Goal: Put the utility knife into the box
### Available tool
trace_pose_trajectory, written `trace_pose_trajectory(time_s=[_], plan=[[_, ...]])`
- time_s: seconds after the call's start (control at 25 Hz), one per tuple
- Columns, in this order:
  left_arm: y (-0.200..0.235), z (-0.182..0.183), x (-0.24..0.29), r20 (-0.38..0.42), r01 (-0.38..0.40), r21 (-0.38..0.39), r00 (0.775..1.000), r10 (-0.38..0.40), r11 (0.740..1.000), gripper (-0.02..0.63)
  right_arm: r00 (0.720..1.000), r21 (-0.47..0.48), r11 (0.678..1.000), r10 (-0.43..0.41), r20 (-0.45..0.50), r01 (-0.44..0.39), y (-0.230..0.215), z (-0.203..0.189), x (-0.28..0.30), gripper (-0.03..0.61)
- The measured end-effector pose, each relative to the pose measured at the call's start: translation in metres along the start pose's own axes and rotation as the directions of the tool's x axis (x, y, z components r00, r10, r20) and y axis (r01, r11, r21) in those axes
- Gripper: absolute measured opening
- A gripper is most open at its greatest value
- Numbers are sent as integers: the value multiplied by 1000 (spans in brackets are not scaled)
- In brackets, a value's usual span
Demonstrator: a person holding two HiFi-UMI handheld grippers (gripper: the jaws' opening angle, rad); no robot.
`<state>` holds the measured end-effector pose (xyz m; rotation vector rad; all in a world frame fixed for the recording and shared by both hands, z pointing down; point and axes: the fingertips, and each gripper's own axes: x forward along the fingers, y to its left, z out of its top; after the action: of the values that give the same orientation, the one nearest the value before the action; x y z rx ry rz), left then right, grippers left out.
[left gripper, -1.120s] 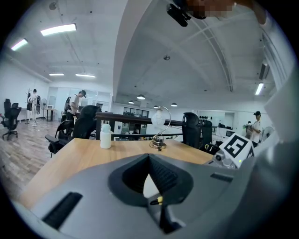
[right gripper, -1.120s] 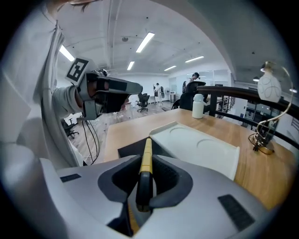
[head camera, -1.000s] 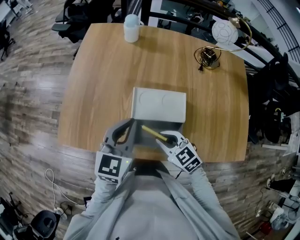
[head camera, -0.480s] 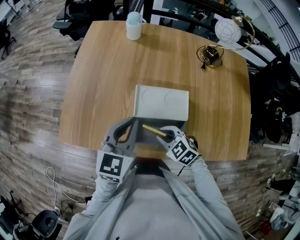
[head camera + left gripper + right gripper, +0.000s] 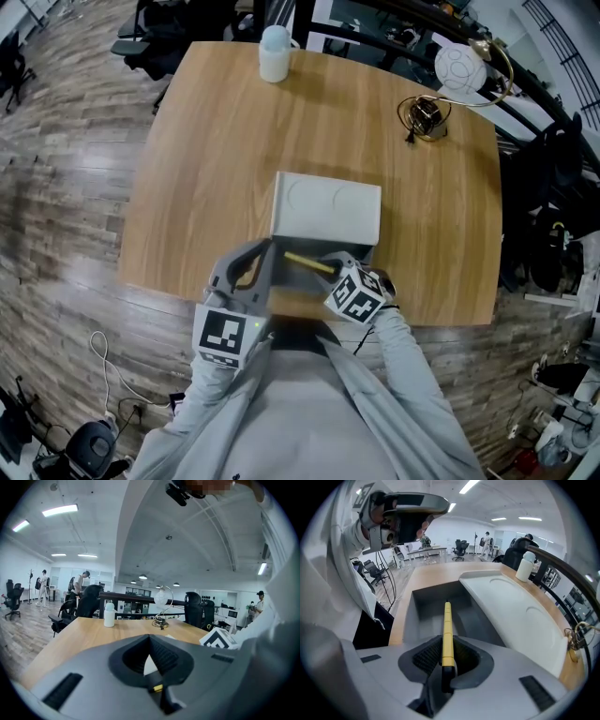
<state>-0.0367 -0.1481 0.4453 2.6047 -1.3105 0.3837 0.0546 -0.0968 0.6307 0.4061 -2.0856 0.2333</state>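
A grey box (image 5: 436, 603) stands open near the table's front edge, and its white lid (image 5: 326, 208) is folded back away from me. My right gripper (image 5: 335, 272) is shut on a yellow utility knife (image 5: 307, 263). In the right gripper view the knife (image 5: 447, 630) sticks out from between the pads over the box's hollow inside. My left gripper (image 5: 266, 249) sits at the box's left side with its jaws closed tip to tip. In the left gripper view I see nothing held in the left gripper (image 5: 150, 637).
A white bottle (image 5: 275, 53) stands at the wooden table's (image 5: 197, 169) far edge. A globe ornament on a brass hoop (image 5: 461, 67) and a small metal object (image 5: 422, 114) are at the far right. Office chairs surround the table, and its front edge runs just under my grippers.
My right gripper has drawn slightly in toward the box with the knife, and its marker cube has tilted. The left gripper has held still.
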Motion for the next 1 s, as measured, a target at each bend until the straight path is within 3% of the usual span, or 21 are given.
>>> trace_pose_trajectory(time_s=[0.32,0.52,0.8,1.0], plan=[[3,-1,-4,4,-16,-11,1000,16,1000,18,997,-25,1000,-1,-80,-1,2,-11,14,87],[5,-1,-5,9,-14,4,1000,14,1000,18,999,8,1000,-20,-43,20,-2,-6,14,87],[6,-1,-9,-1,-30,-48,1000,30,998,18,999,53,998,-35,-22,36,-11,0,14,91],[9,-3,-11,10,-25,-2,1000,25,1000,18,999,102,994,-50,13,48,-15,5,13,129]])
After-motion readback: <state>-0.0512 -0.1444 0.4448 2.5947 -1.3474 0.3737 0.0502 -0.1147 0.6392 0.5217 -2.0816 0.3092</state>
